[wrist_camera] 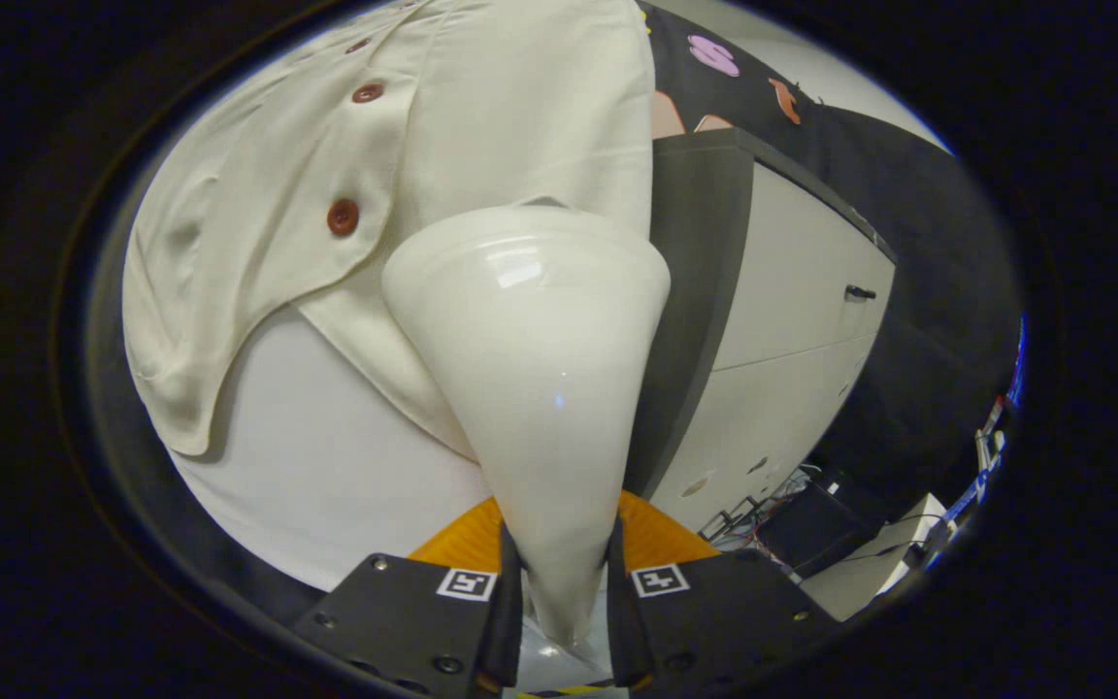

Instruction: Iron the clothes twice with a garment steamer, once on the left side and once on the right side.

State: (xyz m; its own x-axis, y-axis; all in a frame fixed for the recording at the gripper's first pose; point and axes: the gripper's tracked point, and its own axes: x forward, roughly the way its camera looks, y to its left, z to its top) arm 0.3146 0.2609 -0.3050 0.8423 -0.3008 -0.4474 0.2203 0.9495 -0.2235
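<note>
Now my gripper (564,582) clamps both fingers on the garment steamer (530,369), whose wide head presses the hanging shirt (481,116) right of its buttons (343,216). I grip the narrow handle, probably for steadiness.

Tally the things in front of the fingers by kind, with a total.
Garment steamer, clamped between the fingers: 1
Cream shirt hanging beyond it: 1
Brown shirt buttons in sight: 3
Cabinet beside the shirt: 1
Total: 6
</note>
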